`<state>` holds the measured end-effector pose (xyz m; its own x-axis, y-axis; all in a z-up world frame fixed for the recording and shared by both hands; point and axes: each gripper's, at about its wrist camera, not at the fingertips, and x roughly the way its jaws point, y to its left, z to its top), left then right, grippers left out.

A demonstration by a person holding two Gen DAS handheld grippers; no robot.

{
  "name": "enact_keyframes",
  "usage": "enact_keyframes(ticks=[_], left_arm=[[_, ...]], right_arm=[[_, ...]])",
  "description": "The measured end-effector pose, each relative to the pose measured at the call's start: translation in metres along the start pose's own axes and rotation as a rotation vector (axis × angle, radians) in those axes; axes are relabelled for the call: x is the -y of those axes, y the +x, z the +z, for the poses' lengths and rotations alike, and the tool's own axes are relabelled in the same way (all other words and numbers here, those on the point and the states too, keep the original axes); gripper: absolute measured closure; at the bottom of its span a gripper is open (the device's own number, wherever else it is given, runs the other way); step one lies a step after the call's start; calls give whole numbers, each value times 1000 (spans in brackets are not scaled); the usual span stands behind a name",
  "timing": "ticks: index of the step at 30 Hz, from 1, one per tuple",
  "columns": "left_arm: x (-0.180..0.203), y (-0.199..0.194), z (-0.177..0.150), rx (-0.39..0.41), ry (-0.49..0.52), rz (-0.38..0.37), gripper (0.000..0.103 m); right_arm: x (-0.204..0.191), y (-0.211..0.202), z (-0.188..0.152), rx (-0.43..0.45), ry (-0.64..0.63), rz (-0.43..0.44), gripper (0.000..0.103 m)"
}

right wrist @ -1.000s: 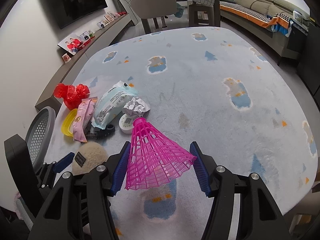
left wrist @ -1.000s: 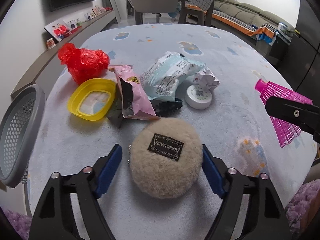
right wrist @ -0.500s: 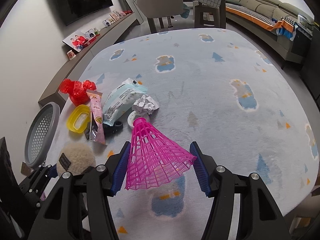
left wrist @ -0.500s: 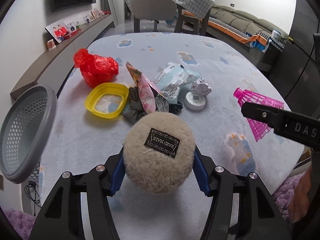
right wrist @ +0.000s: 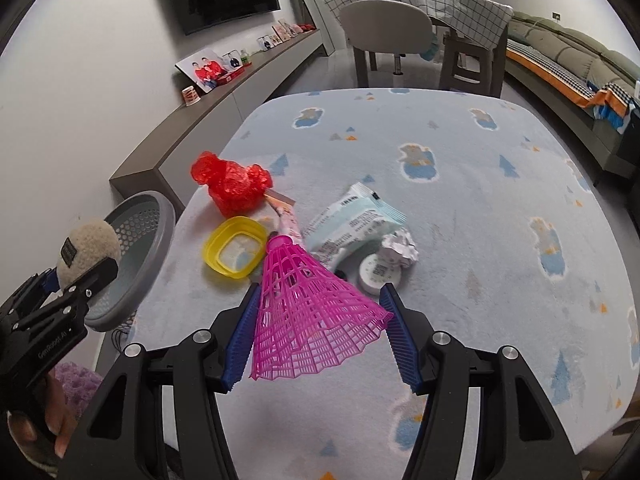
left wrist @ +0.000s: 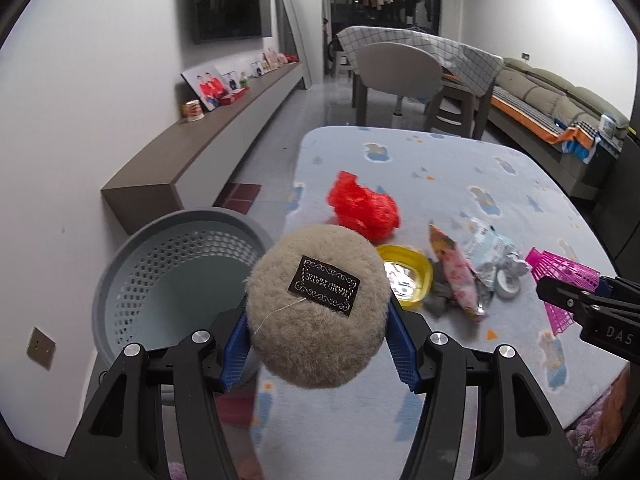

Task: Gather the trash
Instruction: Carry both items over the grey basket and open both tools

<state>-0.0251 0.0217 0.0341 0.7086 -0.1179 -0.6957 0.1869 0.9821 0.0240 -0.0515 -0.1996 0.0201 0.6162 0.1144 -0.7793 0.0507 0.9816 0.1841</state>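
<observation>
Approx. midway: left gripper (left wrist: pixel 318 344) holds fluffy puff (left wrist: pixel 318 306) beside empty basket (left wrist: pixel 168 280), right gripper (right wrist: pixel 316 334) holds pink shuttlecock (right wrist: pixel 308 312), w/ wrappers (right wrist: pixel 352 224) etc. ahead on surface (right wrist: pixel 480 208).

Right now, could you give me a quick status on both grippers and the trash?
Left gripper shut on fluffy puff, beside grey basket. Right gripper shut on pink shuttlecock. Nothing blocking the basket.

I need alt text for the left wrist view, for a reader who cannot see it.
The left tool grips a round beige fluffy pouch beside a grey perforated basket. On the table behind lie a red bag, a yellow lid and wrappers.
</observation>
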Motion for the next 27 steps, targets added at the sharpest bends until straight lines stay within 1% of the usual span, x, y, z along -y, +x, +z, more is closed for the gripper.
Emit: enact_keyframes(ticks=[4,8,11,14,18,20,24,27], left_arm=[[-43,-1,8,13,-30,85,45],[-81,-1,12,19,-62,152,45],[-109,2,12,14,-113,182,45],[-129,9,11,-1,-147,206,45],[-144,21,2,-40,-182,220,45],[-151,27,-2,-61,-193,228,45],[-159,39,-8,-92,-201,240,45],[-161,46,-11,-112,-200,261,45]], right_arm=[[-36,9,18,-9,-60,53,45],[-77,20,39,-13,-130,116,45],[-112,31,54,-19,-186,158,45],[-147,42,64,-27,-254,202,45],[-185,59,67,-35,-343,259,45],[-200,74,64,-62,-382,273,45],[-219,103,61,-111,-416,298,45],[-224,115,58,-135,-423,318,45]])
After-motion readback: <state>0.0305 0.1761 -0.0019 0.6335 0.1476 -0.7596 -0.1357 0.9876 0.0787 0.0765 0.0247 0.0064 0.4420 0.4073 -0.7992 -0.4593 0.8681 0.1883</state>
